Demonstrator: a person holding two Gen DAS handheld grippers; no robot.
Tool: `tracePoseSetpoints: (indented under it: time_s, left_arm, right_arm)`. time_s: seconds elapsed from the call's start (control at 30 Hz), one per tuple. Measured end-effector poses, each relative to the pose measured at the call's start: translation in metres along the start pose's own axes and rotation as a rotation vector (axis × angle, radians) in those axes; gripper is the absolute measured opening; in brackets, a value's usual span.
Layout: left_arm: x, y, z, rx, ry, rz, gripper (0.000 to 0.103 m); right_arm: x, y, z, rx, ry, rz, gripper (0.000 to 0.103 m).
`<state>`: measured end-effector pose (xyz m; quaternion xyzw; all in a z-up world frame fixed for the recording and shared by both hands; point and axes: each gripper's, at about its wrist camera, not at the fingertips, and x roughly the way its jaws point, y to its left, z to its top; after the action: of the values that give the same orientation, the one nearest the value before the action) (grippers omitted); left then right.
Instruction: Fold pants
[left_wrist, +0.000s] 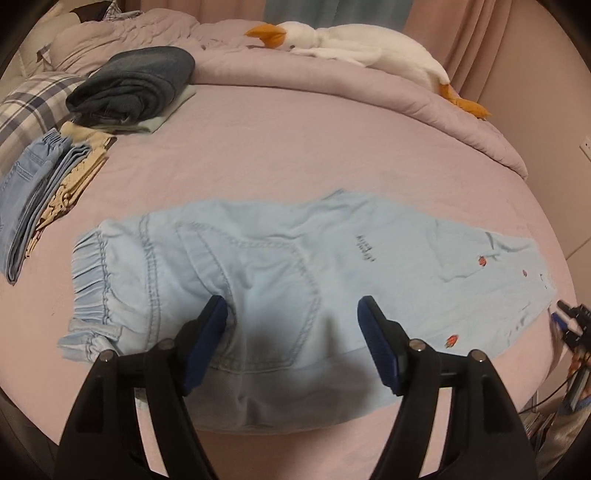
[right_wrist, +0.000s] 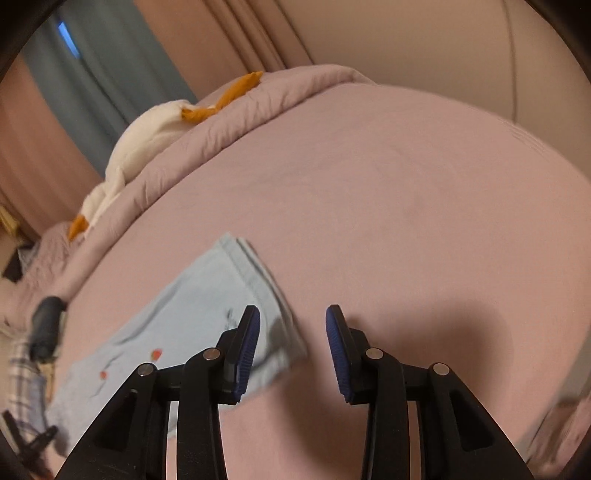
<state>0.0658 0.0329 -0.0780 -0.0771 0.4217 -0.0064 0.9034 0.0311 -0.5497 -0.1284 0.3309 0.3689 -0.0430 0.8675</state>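
Pink sheeting is covering the bed (left_wrist: 295, 147), and the light blue pants (left_wrist: 280, 266) are lying flat across its near half, already doubled leg on leg by the look of it. Their long axis is running side to side along the bed's near edge: the gathered waistband (left_wrist: 92, 280) is pointing toward the left edge, the cuffs (right_wrist: 255, 273) toward the right.

The left hand-held gripper (left_wrist: 291, 314) is hanging over the seat and back pocket, jaws spread wide and holding nothing — the cloth is showing untouched between its blue pads (left_wrist: 376, 339). The right hand-held gripper (right_wrist: 293, 321) is hovering at the cuff end, likewise wide open and empty; its left finger is crossing the hem corner in the picture while its right finger is sitting over bare sheet, so the pants are lying to its left and ahead of it. I cannot tell whether either one is touching the fabric.

My guess is that the next fold is going end to end, so what matters is that each end has its own gripper nearest: left for the waistband, right for the cuffs.

Along the far left edge a stack of folded clothes (left_wrist: 44, 192) is waiting, with a dark rolled garment (left_wrist: 136, 81) beyond it, and a plush goose (left_wrist: 362, 48) is sprawling on the bunched duvet (left_wrist: 443, 110) at the far edge.
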Motion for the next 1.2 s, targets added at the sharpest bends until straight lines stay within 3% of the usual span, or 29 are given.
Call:
tracePoseSetpoints:
  time_s: [0.1,0.17,0.27,0.33,0.43,0.5,0.57,0.6,0.7,0.77,0.87,0.97,1.03,1.13,1.2]
  left_arm:
    - [0.0,0.013,0.003,-0.083,0.005,0.092,0.072]
    - [-0.002,0.034,0.0,-0.175,0.008,0.097,0.072]
    - [-0.011,0.052,-0.007,-0.195,-0.004,0.191,0.072]
    - [-0.02,0.063,-0.01,-0.226,-0.013,0.195,0.072]
    - [-0.026,0.059,-0.009,-0.238,-0.02,0.116,0.072]
    - [-0.026,0.038,-0.006,-0.207,-0.022,0.025,0.072]
    - [-0.017,0.009,-0.002,-0.155,0.002,-0.089,0.072]
    - [-0.012,-0.003,-0.002,-0.139,0.021,-0.136,0.072]
    - [0.013,-0.041,-0.004,-0.104,0.102,-0.278,0.072]
    - [0.031,-0.06,-0.01,-0.071,0.148,-0.301,0.072]
    - [0.058,-0.07,-0.021,-0.06,0.253,-0.255,0.071]
    - [0.056,-0.074,-0.018,-0.026,0.247,-0.251,0.073]
    - [0.055,-0.075,-0.014,-0.04,0.254,-0.264,0.073]
    - [0.052,-0.077,-0.008,-0.077,0.245,-0.345,0.073]
    - [0.047,-0.084,-0.002,-0.103,0.24,-0.445,0.073]
  right_arm:
    - [0.01,-0.01,-0.02,0.123,0.073,0.105,0.037]
    - [0.019,-0.019,-0.021,0.164,0.104,0.148,0.038]
    - [0.028,-0.016,-0.018,0.203,0.091,0.179,0.041]
    - [0.033,-0.009,-0.011,0.213,0.07,0.183,0.049]
    - [0.038,-0.004,-0.002,0.205,0.06,0.161,0.049]
    - [0.044,-0.003,0.002,0.209,0.04,0.17,0.049]
    - [0.047,-0.006,0.005,0.226,0.025,0.178,0.034]
    - [0.046,-0.01,0.004,0.232,0.026,0.176,0.016]
    - [0.036,-0.014,0.004,0.241,0.01,0.204,0.011]
    - [0.026,-0.012,0.004,0.222,-0.023,0.223,0.01]
    - [0.026,-0.011,0.005,0.212,-0.026,0.205,0.01]
    - [0.05,-0.02,0.0,0.238,0.046,0.144,0.008]
    - [0.051,-0.017,0.003,0.228,0.041,0.128,0.006]
    - [0.04,0.008,0.013,0.11,0.025,0.065,0.006]
    - [0.026,0.029,0.018,0.034,-0.018,0.085,0.006]
